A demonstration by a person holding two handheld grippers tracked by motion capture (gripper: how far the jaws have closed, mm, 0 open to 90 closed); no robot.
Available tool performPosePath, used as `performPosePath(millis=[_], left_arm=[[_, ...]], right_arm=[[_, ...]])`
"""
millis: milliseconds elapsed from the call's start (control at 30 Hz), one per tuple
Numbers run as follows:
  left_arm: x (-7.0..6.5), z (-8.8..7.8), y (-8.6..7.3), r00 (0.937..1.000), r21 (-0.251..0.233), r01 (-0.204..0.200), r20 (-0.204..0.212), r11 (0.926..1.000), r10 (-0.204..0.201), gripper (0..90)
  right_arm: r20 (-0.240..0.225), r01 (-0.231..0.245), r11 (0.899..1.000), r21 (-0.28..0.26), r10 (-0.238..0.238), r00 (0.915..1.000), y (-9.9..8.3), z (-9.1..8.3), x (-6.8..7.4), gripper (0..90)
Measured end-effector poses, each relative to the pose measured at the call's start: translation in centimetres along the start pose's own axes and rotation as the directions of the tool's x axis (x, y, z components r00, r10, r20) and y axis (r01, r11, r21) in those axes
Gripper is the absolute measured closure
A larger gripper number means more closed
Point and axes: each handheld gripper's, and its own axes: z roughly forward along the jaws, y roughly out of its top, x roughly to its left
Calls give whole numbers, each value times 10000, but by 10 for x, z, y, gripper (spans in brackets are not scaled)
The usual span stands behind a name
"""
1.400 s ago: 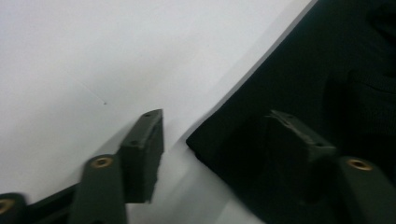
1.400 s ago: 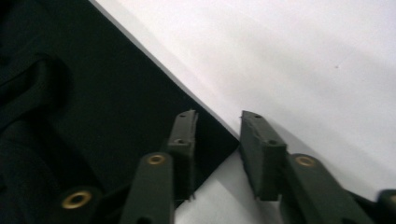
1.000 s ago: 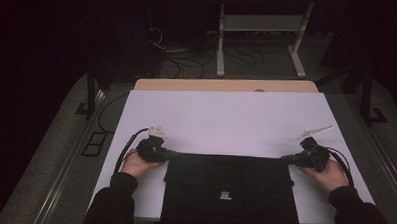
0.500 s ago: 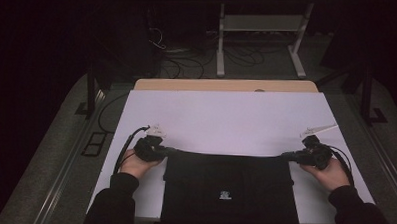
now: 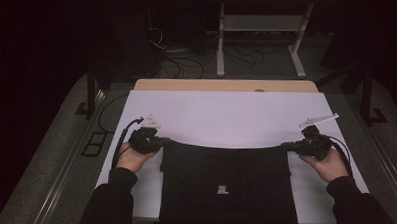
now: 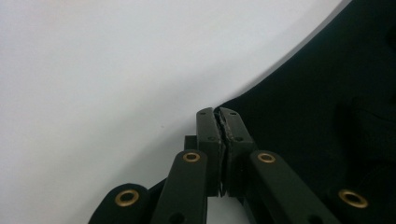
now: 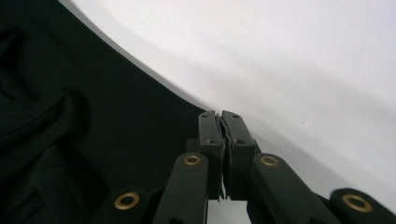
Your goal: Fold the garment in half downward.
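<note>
Evidently the garment point(image 5: 229, 185) is pinched at its two far corners so that the far edge can be raised and drawn taut. At the table's point(image 5: 226, 113) left, the left gripper point(image 5: 161, 140) has its jaws clenched on one corner; at the right, the right gripper point(image 5: 285, 144) is clamped on the other. Black, smooth cloth — a small pale logo near the middle — lying over the near edge.

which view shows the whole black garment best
The high view: the black garment lies spread on the white table, its far edge stretched between the left gripper and right gripper, small logo visible. Each gripper view shows one far corner clamped in shut jaws, plus dark cloth beside it.
</note>
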Motion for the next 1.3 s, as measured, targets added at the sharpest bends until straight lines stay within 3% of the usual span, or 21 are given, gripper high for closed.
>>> performPosePath(millis=[600,733,833,967,1100,1300], left_arm=[[22,-4,30,9993,-37,94,-375,9999,-95,868],[27,-7,38,9986,-114,213,-476,9997,-218,868],[33,-8,49,9971,-440,501,-544,9978,-525,868],[40,-8,56,9955,-712,713,-580,9949,-755,868],[47,-1,63,9952,-652,625,-707,9959,-671,868],[56,7,71,9934,-674,827,-738,9943,-876,868]], right_arm=[[480,-133,9999,-39,134,9988,39,2,-12,861],[600,-104,9999,-107,111,9981,45,0,-13,861],[821,-122,9984,-557,167,9965,55,-5,-14,861],[1093,-164,9979,-626,232,9937,65,-4,-18,862],[1169,-182,9973,-705,264,9928,73,0,-23,861],[1498,38,9962,-876,94,9887,85,6,-26,861]])
